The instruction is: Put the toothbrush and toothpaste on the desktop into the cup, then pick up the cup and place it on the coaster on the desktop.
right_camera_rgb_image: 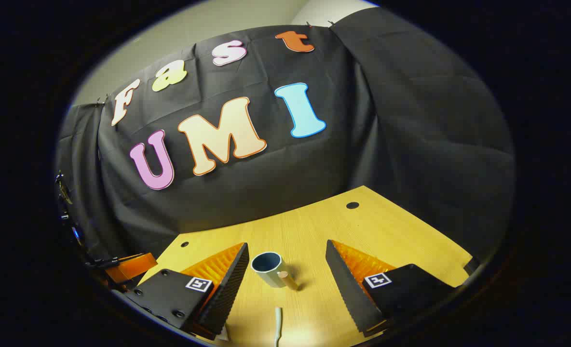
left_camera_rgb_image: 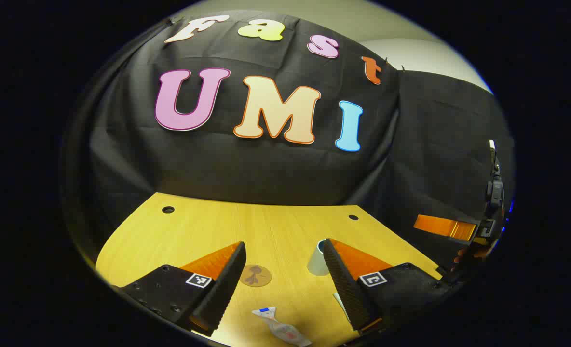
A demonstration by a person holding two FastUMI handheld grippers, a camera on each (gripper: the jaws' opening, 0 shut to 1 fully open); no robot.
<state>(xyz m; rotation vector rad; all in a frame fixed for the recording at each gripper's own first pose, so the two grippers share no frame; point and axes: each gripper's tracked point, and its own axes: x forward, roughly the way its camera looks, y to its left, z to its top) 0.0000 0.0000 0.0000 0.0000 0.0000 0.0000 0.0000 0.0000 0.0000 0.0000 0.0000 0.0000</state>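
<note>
Left tool and right tool both hang released above the desktop, cup between the right one's fingers

The left gripper hangs above the yellow wooden worktop with its two fingers spread wide, nothing between them. Between the fingers, toward the worktop's near edge, lies the toothpaste. The round brown coaster sits just beside the left-hand finger. The pale cup stands partly behind the right-hand finger. Off the worktop's right edge the other gripper shows.
</note>
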